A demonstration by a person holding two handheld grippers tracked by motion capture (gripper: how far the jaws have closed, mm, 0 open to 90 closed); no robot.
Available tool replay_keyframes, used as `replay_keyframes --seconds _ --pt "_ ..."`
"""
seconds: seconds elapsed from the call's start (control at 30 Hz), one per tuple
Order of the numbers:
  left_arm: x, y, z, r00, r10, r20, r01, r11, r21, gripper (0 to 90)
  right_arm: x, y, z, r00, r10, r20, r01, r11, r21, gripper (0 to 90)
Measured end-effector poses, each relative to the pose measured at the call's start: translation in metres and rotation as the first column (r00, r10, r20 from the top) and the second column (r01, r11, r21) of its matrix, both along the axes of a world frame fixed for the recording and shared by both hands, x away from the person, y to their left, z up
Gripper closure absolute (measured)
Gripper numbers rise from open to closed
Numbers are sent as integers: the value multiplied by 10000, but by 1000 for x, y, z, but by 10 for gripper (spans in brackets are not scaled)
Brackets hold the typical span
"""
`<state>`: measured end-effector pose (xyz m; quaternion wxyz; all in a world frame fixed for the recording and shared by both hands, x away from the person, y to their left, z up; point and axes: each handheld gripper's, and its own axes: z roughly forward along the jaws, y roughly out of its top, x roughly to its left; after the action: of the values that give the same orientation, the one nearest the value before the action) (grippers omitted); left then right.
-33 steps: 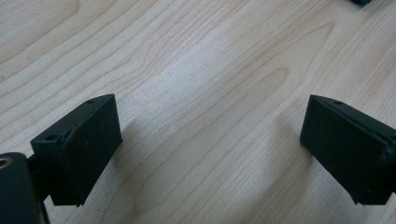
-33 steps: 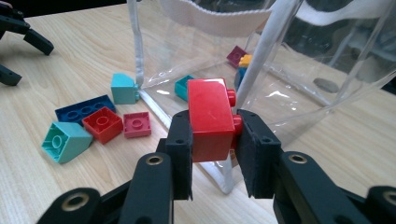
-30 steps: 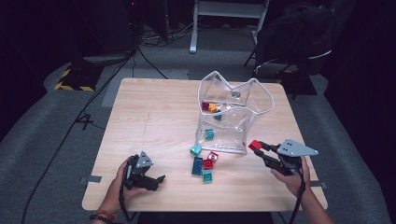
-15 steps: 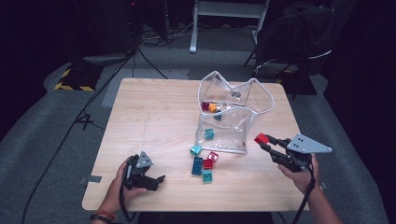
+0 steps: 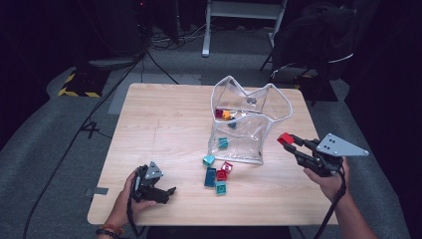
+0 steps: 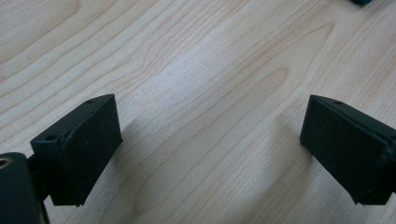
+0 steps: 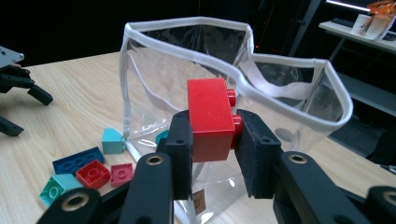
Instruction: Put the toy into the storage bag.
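Right hand-held gripper (image 5: pixel 293 143): carried in the person's right hand (image 5: pixel 326 177) at the right edge of the tabletop (image 5: pixel 164 124), forearm entering from the bottom corner, jaws aimed leftward and slightly up toward the clear bag (image 5: pixel 249 124). Jaws were clamped on a red block (image 5: pixel 284 138), seen close in the right gripper view (image 7: pixel 210 116).

Red block: held in the air just beside the bag's right wall, below its white rim. In the right gripper view its long axis stood roughly upright between the pads, studs facing right.

Left hand-held gripper (image 5: pixel 164 191): rested in the left hand (image 5: pixel 130 196) low on the near left of the tabletop, jaws apart with bare wood between them, pointing right.

Loose blocks (image 5: pixel 218 174): a small cluster of blue, red and teal pieces lay on the tabletop in front of the bag; a few more sat inside it.

Change from the earlier frames: the right hand-held gripper and its block had risen off the tabletop and drawn slightly right; the left one had stayed put.
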<state>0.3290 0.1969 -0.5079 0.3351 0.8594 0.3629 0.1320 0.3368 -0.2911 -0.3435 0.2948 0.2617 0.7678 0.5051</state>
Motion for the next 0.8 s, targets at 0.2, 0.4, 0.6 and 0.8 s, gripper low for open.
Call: replay_keyframes --seconds 0.2,0.4,0.6,0.8 --pt "0 0 0 10000 0 2 0 10000 -2 56 2 0 11 9999 -14 163 11 9998 174 680" --pt "0 0 0 10000 2 2 -2 10000 -4 56 5 2 24 9991 -102 405 94 9998 190 680" --pt "0 0 0 10000 -1 2 1 10000 -3 56 12 4 32 9986 -220 484 208 9995 255 680" --pt "0 0 0 10000 0 2 0 10000 0 56 26 9 40 9984 -393 403 377 9985 398 680"
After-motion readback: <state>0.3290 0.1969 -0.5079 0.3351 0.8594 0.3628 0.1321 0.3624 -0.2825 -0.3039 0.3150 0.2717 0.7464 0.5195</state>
